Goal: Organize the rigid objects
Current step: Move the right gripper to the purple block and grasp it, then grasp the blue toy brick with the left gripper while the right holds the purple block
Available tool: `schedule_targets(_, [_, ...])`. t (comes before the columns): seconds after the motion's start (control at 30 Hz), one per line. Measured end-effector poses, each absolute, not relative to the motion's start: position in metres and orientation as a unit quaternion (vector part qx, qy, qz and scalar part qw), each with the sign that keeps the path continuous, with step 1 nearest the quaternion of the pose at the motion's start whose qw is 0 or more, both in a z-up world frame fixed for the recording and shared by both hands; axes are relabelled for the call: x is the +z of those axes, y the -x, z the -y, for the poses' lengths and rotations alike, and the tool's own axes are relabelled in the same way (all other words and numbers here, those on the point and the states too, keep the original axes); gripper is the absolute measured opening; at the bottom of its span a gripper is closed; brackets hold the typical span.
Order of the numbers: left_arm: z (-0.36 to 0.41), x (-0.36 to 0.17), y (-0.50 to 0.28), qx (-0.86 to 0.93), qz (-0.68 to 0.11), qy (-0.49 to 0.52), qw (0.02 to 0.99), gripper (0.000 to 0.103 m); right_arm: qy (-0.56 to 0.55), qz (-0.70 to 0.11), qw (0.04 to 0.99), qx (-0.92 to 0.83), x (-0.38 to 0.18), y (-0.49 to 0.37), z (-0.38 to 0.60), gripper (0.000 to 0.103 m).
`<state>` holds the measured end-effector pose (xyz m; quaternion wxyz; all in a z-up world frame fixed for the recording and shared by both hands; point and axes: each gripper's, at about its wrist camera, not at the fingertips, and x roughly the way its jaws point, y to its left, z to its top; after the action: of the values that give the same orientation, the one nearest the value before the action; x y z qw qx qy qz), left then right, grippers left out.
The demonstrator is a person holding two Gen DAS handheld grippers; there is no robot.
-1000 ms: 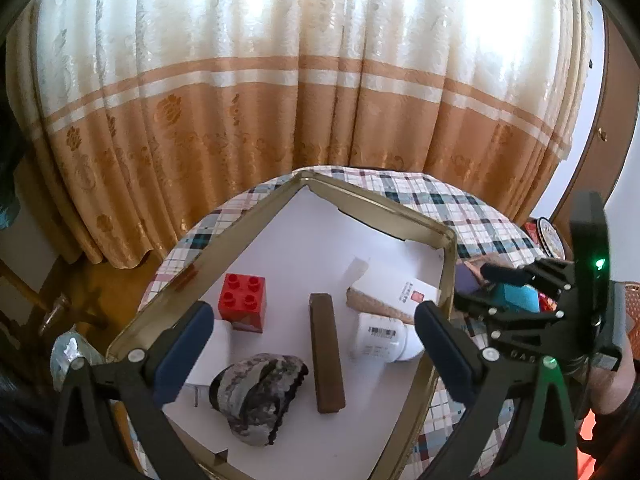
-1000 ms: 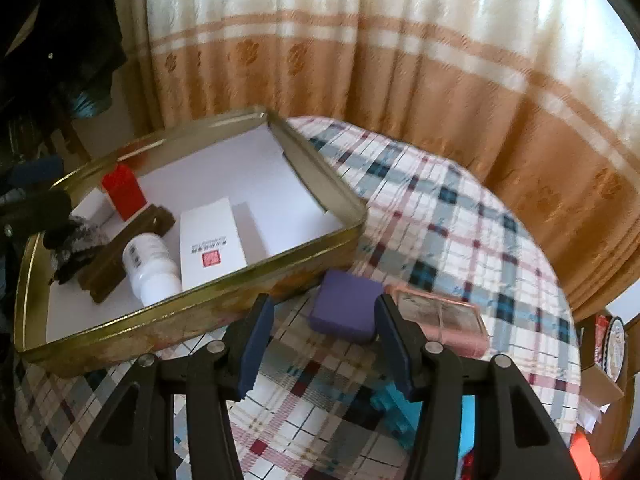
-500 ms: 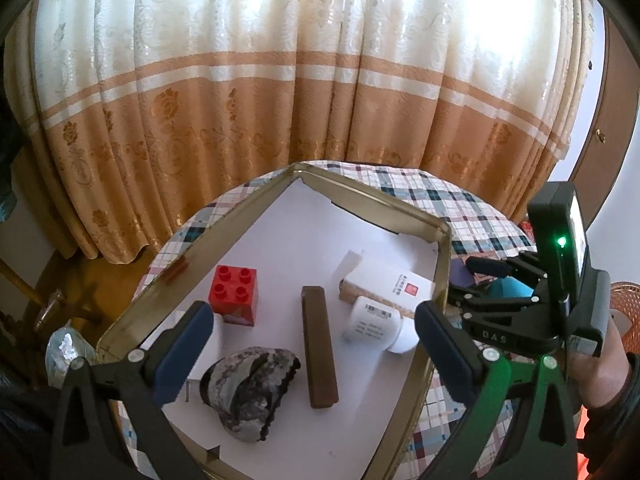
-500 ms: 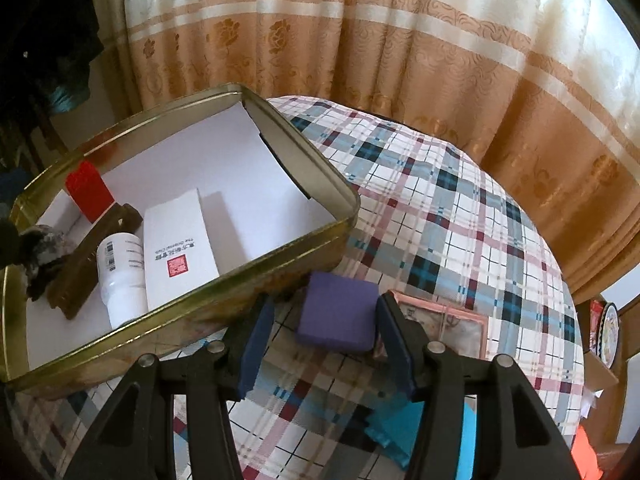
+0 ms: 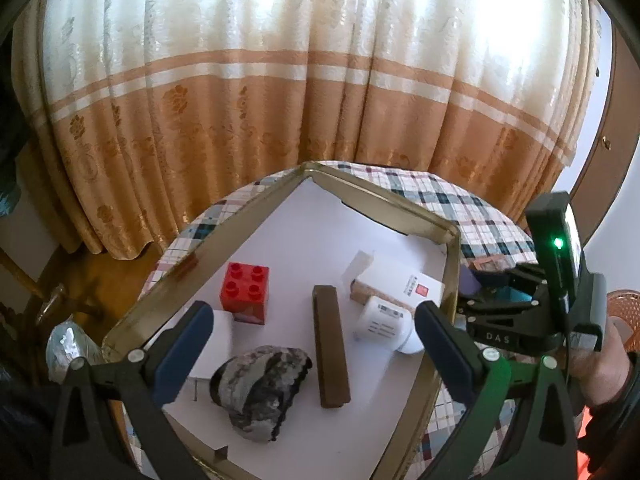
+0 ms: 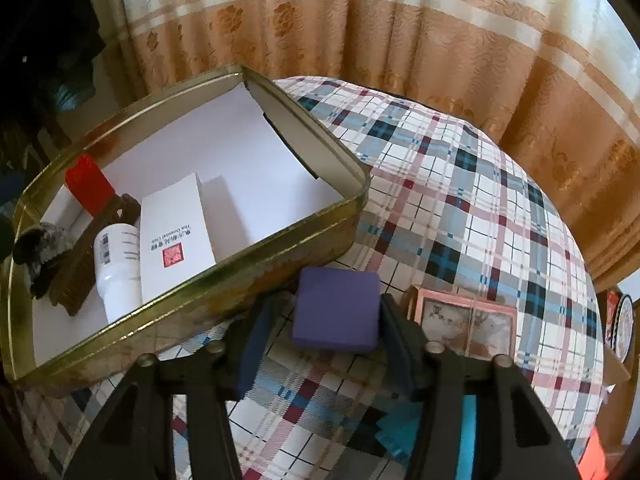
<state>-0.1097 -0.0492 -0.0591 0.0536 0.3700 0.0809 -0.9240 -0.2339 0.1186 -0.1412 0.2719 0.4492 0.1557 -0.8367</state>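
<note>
A gold metal tray (image 6: 256, 256) lined with white paper sits on the checked tablecloth. It holds a red brick (image 5: 245, 288), a brown bar (image 5: 330, 344), a white bottle (image 5: 386, 322), a white box (image 5: 400, 282) and a grey striped stone (image 5: 260, 384). My right gripper (image 6: 326, 344) is open, its fingers either side of a purple block (image 6: 338, 314) that lies on the cloth just outside the tray's near wall. My left gripper (image 5: 312, 352) is open and empty above the tray. The right gripper also shows in the left wrist view (image 5: 508, 304).
A pink framed card (image 6: 464, 320) lies right of the purple block. A blue object (image 6: 424, 428) lies under the right gripper. An orange and cream curtain (image 6: 400, 32) hangs behind the round table. The table edge (image 6: 584, 264) curves off at the right.
The right gripper has moved forward and lower, so the purple block now sits between its fingers. The left gripper has drifted slightly back over the tray.
</note>
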Motion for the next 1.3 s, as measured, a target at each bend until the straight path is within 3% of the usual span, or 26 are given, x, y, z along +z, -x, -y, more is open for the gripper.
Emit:
schedule_targets(0.3, [0.027, -0.058, 0.109, -0.926, -0.069, -0.369, 0.031, 0.102, -0.405, -0.081, 0.270, -0.870, -0.112, 0.190, -0.149, 0.042])
schedule_targets(0.57, [-0.031, -0.059, 0.117, -0.929, -0.034, -0.368, -0.017, 0.102, -0.350, -0.034, 0.194, -0.916, -0.092, 0.139, -0.214, 0.042])
schedule_targets(1.3, [-0.153, -0.088, 0.159, -0.910, 0.041, -0.396, -0.119, 0.101, -0.318, 0.042, 0.091, -0.943, -0.094, 0.124, -0.307, 0.042])
